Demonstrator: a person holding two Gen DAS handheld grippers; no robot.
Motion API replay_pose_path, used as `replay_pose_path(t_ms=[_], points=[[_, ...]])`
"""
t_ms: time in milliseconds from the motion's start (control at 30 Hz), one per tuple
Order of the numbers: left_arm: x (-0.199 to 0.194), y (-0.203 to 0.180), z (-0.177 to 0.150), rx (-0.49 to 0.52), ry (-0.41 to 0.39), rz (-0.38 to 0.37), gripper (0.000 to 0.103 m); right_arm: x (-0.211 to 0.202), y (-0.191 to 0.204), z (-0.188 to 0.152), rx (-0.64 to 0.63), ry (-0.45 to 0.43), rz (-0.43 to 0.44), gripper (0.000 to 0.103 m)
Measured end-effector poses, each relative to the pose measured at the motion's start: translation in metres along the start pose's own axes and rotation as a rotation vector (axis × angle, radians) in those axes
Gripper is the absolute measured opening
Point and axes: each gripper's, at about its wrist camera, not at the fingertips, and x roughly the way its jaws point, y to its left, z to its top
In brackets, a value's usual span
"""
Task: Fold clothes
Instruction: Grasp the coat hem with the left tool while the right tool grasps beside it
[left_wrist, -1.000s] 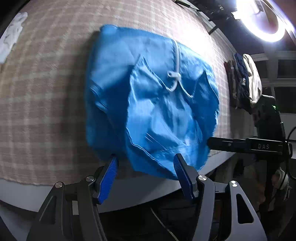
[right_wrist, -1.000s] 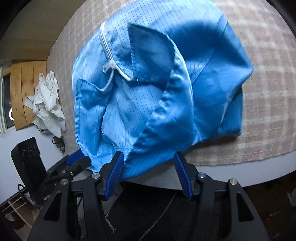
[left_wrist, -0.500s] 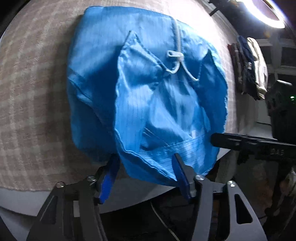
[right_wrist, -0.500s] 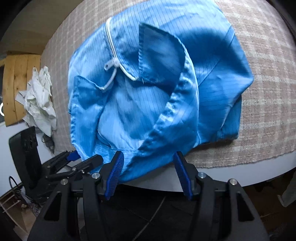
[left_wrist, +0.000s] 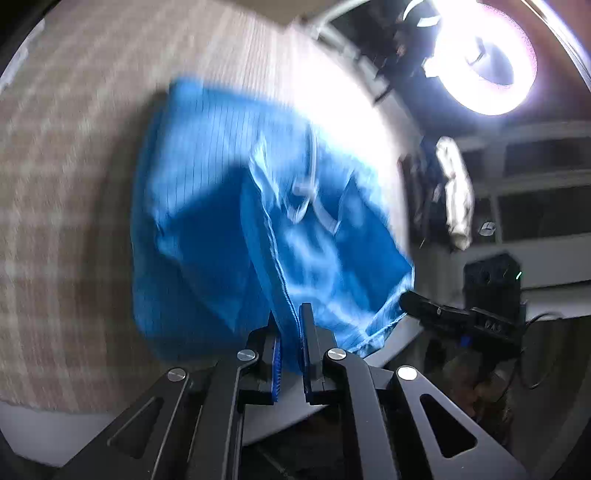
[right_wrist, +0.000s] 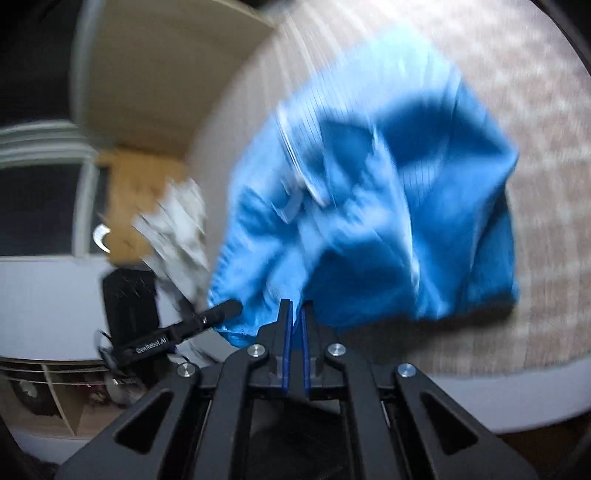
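**Q:** Two grippers are shown; what does each hold, and where does the garment lie from them?

**A:** Left gripper (left_wrist: 290, 325): jaws have just been closing and now pinch a stitched edge of the blue garment (left_wrist: 221, 206), which passes between the pads. Right gripper (right_wrist: 294, 314): jaws have likewise just closed, clamped on the near hem of the same garment (right_wrist: 388, 206). From both claws the cloth runs away and upward in the view, over the checked tablecloth (left_wrist: 66, 184), with its near edge overhanging the table rim (right_wrist: 498, 398).

**Q:** Which relation governs the coming move?

**A:** Probably the near-to-far axis. Both grips sit on the edge nearest the person, side by side; the right view shows the other gripper's finger at the hem to its left. The bulk of the garment lies beyond them, so a fold would likely carry this near edge forward over the far part. Neither hand appears closer to the bulk.

**Q:** What cannot be made out?

**A:** Both views are smeared by motion. The white zipper and pull (left_wrist: 306, 188) are only streaks, how many layers each claw holds cannot be told, and the garment's underside is hidden. A pale crumpled cloth (right_wrist: 173, 229) at the table's far left is indistinct; a ring lamp (left_wrist: 487, 62) washes out the table beside it.
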Motion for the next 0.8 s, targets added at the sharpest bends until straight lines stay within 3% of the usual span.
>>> replay_pose_path(t_ms=[67,167,233,267,300,367,433,567,633,800], points=[[-0.008,0.002,0.005,-0.03,-0.072,-0.013,0.007,-0.006,-0.002,-0.001,-0.017,-0.073,0.004,0.005],[-0.005,0.003,0.014,-0.059,-0.108,0.003,0.007,-0.004,0.0,-0.003,-0.075,-0.132,-0.049,0.004],[-0.002,0.002,0.017,-0.06,-0.107,0.017,0.007,-0.002,-0.008,0.004,-0.028,-0.052,-0.01,0.004],[-0.001,0.0,0.017,-0.047,-0.102,0.034,0.006,-0.004,-0.004,0.008,-0.054,-0.028,-0.031,0.006],[0.001,-0.002,0.017,-0.035,-0.093,0.041,0.007,-0.008,0.006,0.01,-0.118,-0.017,-0.08,0.007],[-0.003,0.001,0.022,-0.018,-0.08,0.06,0.007,-0.002,0.049,0.003,-0.426,0.061,-0.24,0.017],[-0.003,-0.001,0.025,-0.003,-0.071,0.081,0.007,0.01,0.077,-0.006,-0.633,0.161,-0.335,0.061],[-0.006,-0.005,0.026,0.019,-0.06,0.107,0.007,0.038,0.122,-0.015,-1.017,0.265,-0.409,0.064],[-0.007,-0.008,0.027,0.031,-0.06,0.12,0.007,0.046,0.131,-0.012,-1.143,0.307,-0.398,0.064],[-0.006,-0.013,0.029,0.005,-0.088,0.134,0.007,0.077,0.13,-0.001,-1.199,0.519,-0.263,0.064]])
